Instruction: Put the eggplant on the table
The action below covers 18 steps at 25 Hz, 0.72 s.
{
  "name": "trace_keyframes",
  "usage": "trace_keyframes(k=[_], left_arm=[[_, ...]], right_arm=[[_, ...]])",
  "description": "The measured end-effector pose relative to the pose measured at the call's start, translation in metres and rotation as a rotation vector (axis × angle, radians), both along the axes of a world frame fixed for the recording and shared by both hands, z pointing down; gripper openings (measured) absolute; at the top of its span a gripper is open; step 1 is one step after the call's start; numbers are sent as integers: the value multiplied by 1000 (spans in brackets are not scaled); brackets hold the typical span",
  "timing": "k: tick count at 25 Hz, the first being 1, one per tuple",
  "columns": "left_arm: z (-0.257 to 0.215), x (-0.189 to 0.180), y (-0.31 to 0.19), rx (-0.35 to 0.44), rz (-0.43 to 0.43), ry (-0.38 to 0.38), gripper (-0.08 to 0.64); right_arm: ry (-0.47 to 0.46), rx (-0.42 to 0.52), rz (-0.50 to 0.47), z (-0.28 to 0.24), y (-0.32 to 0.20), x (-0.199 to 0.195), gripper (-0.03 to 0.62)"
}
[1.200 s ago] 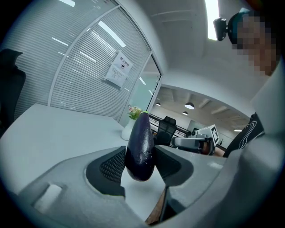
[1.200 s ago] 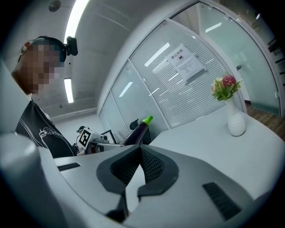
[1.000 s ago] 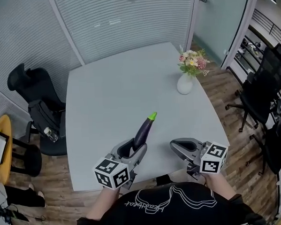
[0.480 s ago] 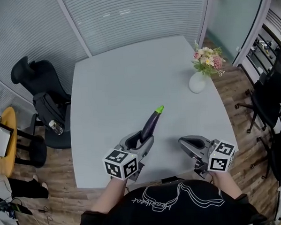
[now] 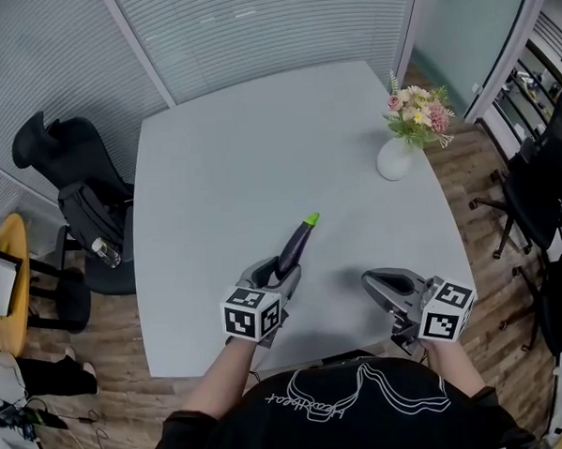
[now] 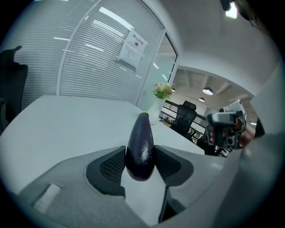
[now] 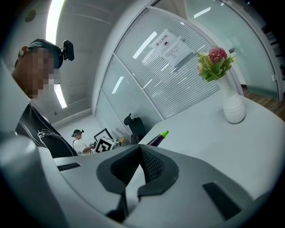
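A dark purple eggplant [image 5: 294,246] with a green tip is clamped by its thick end in my left gripper [image 5: 278,272], which is shut on it. The eggplant slants forward and up, low over the grey table [image 5: 230,146] near its front edge. In the left gripper view the eggplant [image 6: 141,142] fills the gap between both pads of the left gripper [image 6: 140,156]. Whether it touches the tabletop I cannot tell. My right gripper [image 5: 378,285] hovers at the front right edge, shut and holding nothing. In the right gripper view the pads of the right gripper [image 7: 140,153] meet, with the eggplant [image 7: 156,139] beyond them.
A white vase [image 5: 394,161] of flowers stands at the table's right edge. A black office chair [image 5: 72,173] is at the left, with a yellow stool [image 5: 7,289] beside it. More black chairs [image 5: 533,187] are at the right. A second person [image 7: 80,140] is in the background.
My left gripper has come down toward the tabletop with the eggplant still in it. The right gripper has shifted only a little.
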<state>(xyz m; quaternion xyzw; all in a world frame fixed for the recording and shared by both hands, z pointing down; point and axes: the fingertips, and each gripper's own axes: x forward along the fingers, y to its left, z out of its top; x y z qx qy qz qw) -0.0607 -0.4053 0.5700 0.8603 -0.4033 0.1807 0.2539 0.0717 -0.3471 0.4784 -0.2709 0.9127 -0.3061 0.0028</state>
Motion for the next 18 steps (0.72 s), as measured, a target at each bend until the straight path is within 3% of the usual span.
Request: trace_keyframes(k=[11, 18], left_arm=[[74, -3, -10, -103, 2, -121, 207], [99, -4, -8, -141, 12, -151, 207]], right_arm=[[13, -37, 33, 14, -8, 15, 9], [17, -54, 40, 20, -10, 17, 9]])
